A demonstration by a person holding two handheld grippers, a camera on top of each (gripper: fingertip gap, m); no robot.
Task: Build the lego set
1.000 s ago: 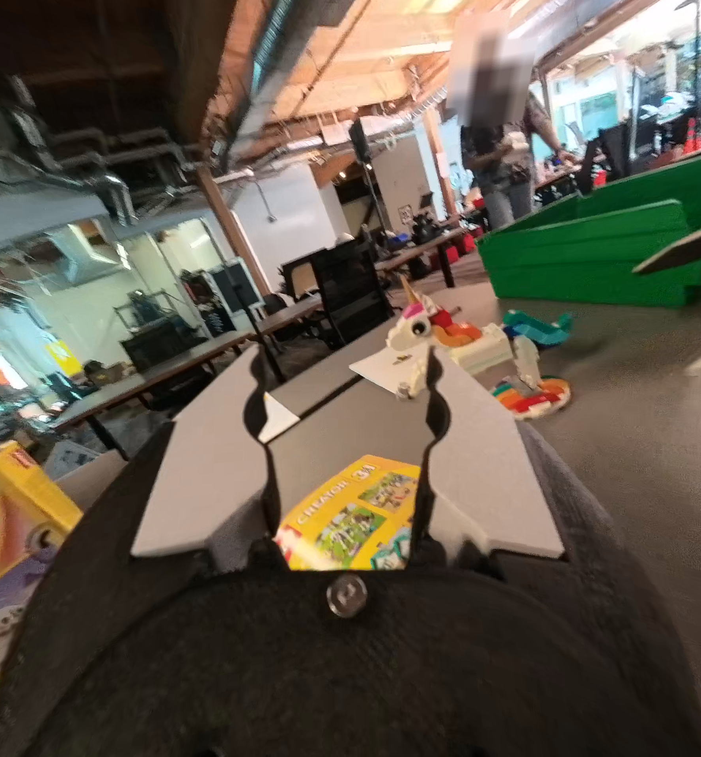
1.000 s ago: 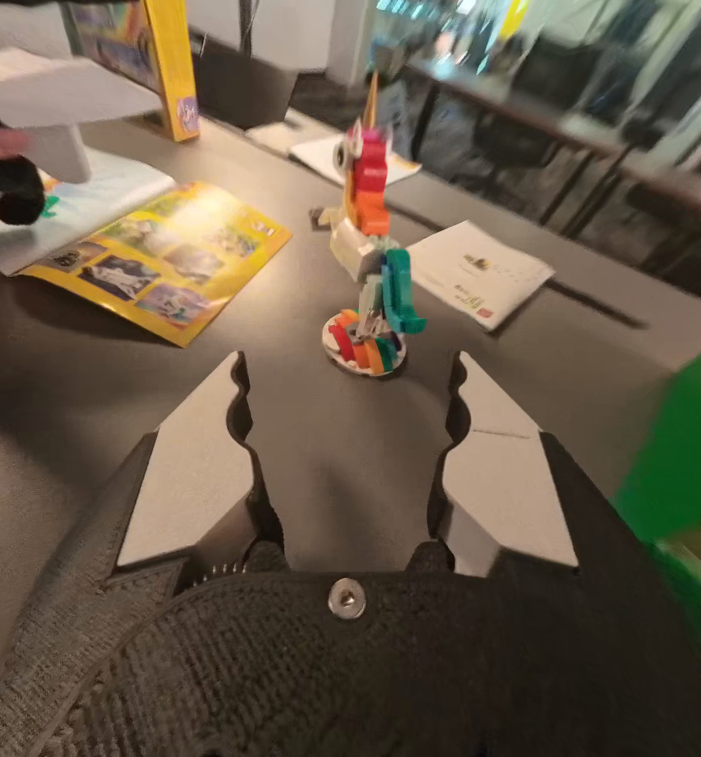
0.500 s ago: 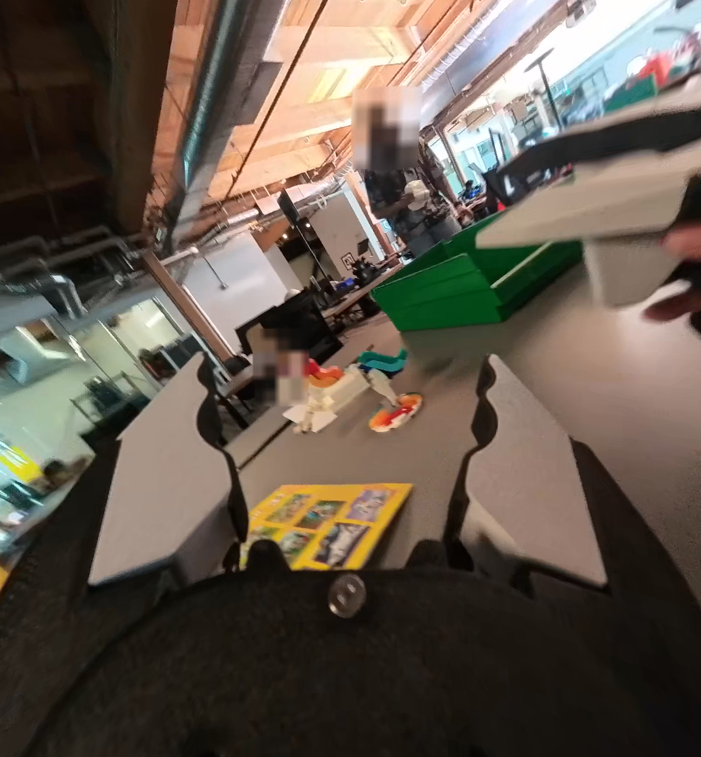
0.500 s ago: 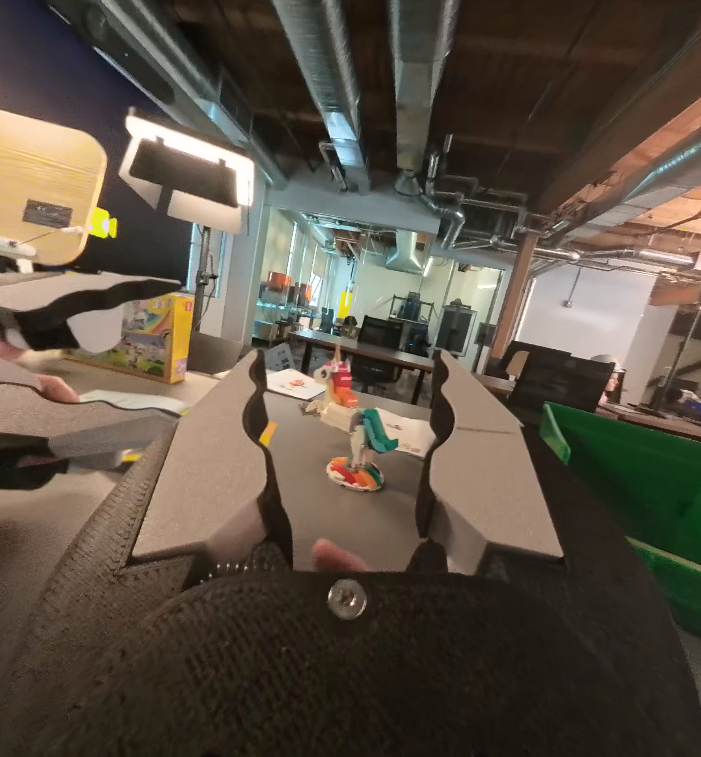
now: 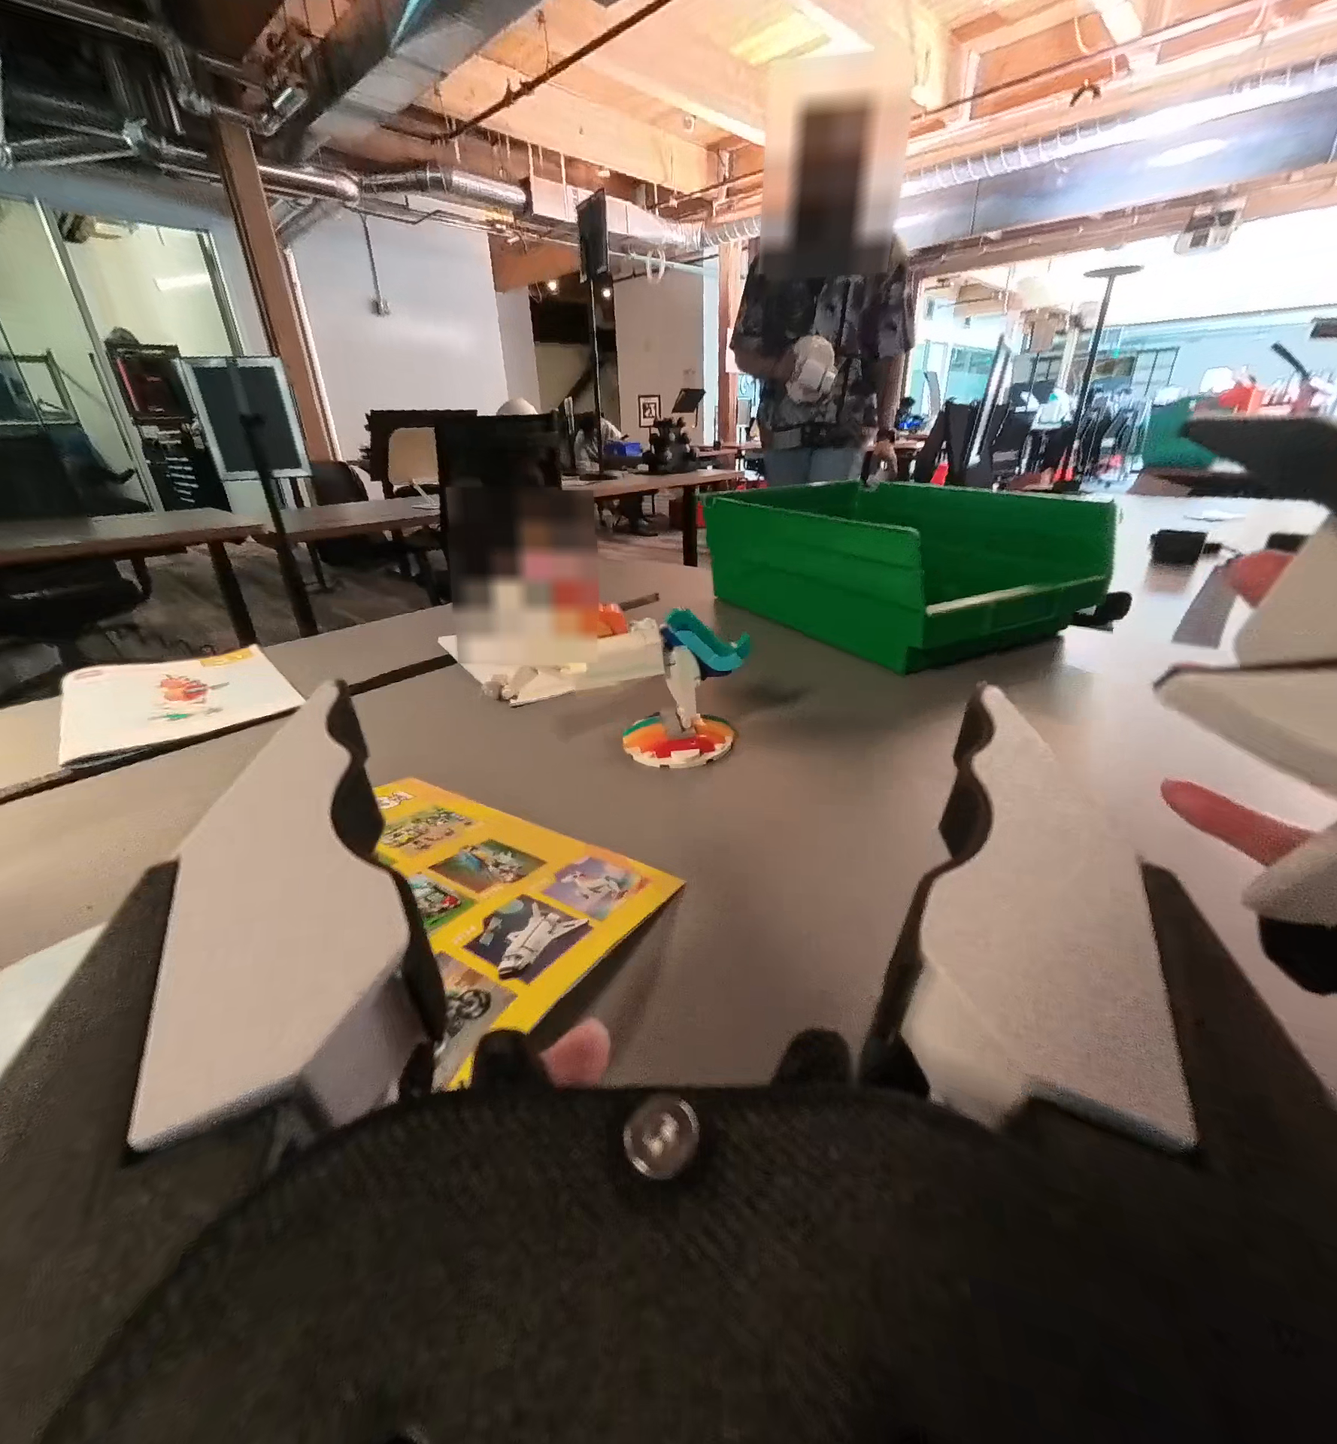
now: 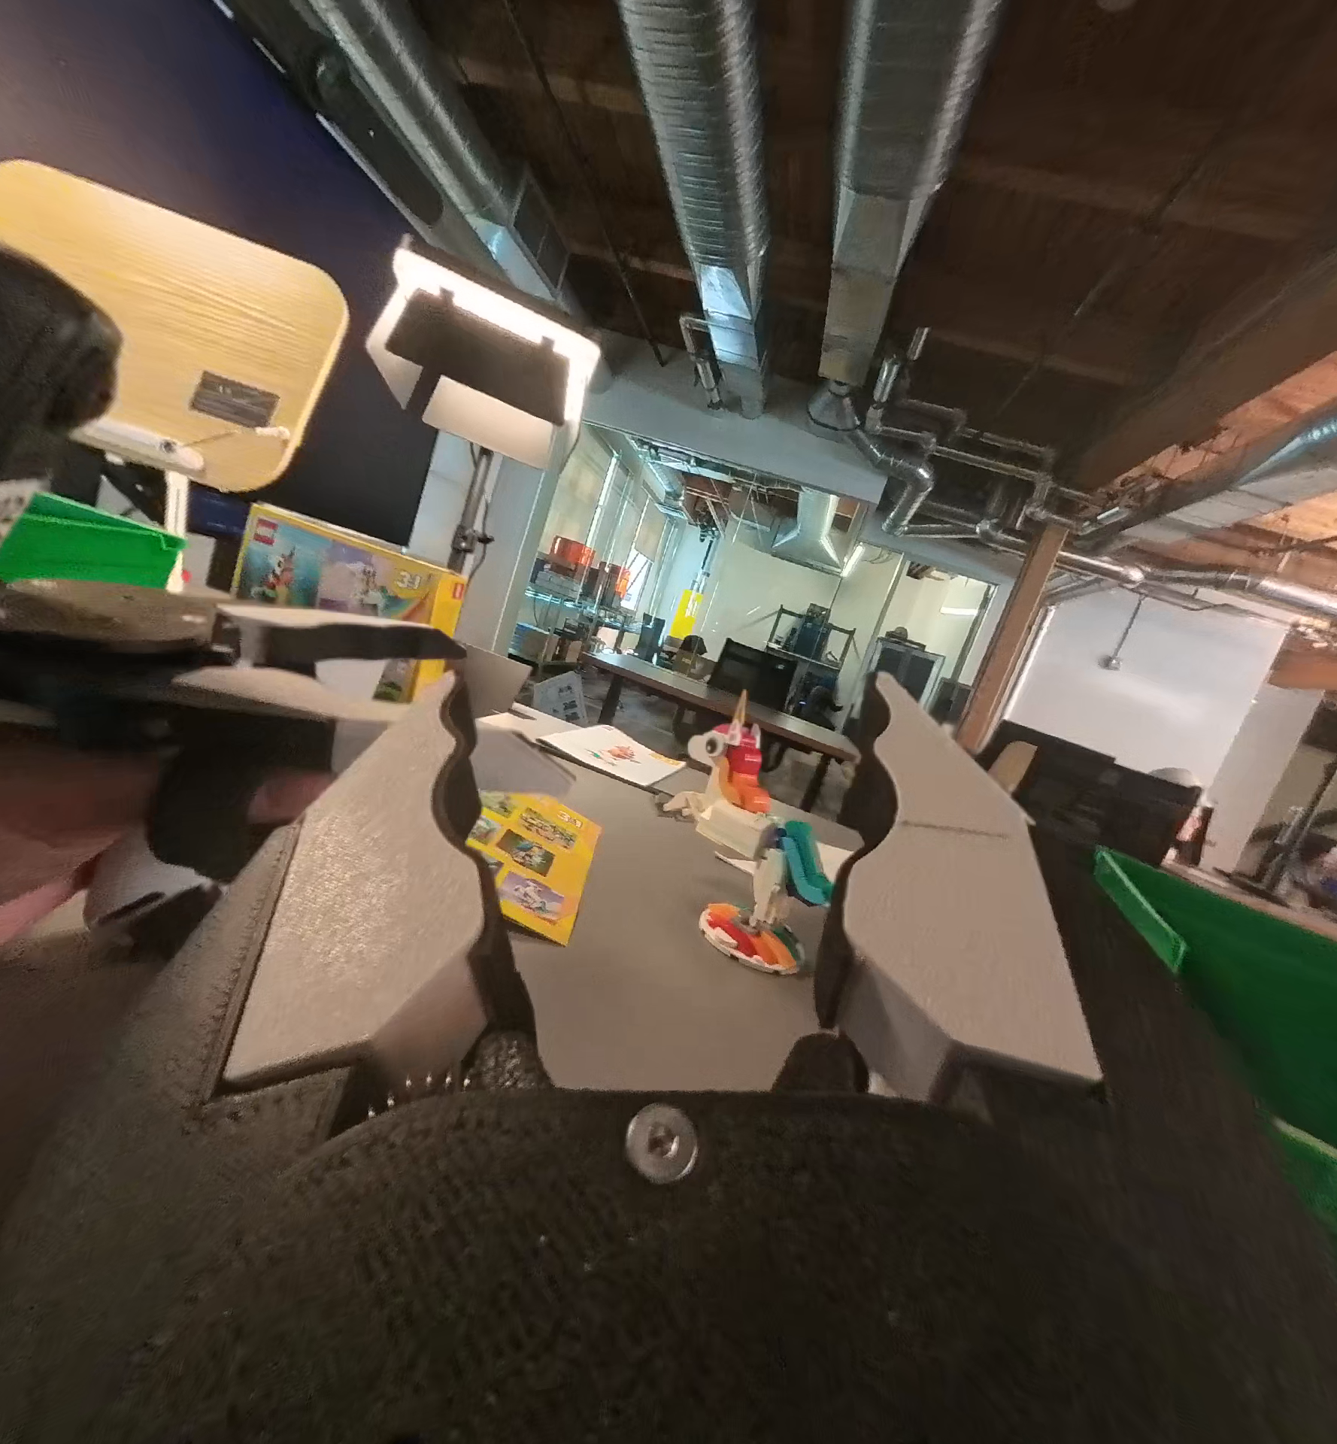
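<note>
Left wrist view first, reading from its left edge: a white booklet (image 5: 173, 699) lies on the grey worktop (image 5: 806, 820); nearer me is the yellow leaflet (image 5: 525, 898), partly under my left tool (image 5: 654, 770), whose jaws stand wide apart with nothing between them; past the fingertips stands the lego unicorn (image 5: 673, 680) on its round rainbow base, its head hidden by a mosaic patch; behind it to the right sits a green bin (image 5: 907, 578), with a person (image 5: 822, 352) standing beyond; at the far right edge my other tool juts in.

Right wrist view, same order: the left tool crosses the frame at the left; behind it stands the set's yellow box (image 6: 345, 586); then the leaflet; then the unicorn, framed between the fingers of my right tool (image 6: 661, 719), which is likewise well open and empty; the bin's green wall closes off the right.

I judge the model light, rigid, and brittle at its joints; it balances on one thin leg, so the tail, horn and leg would snap off under a sideways squeeze; the white body is the sturdiest place to grip, or the flat base to steady it; the plastic is smooth, so a gentle, square pinch seems wise.
</note>
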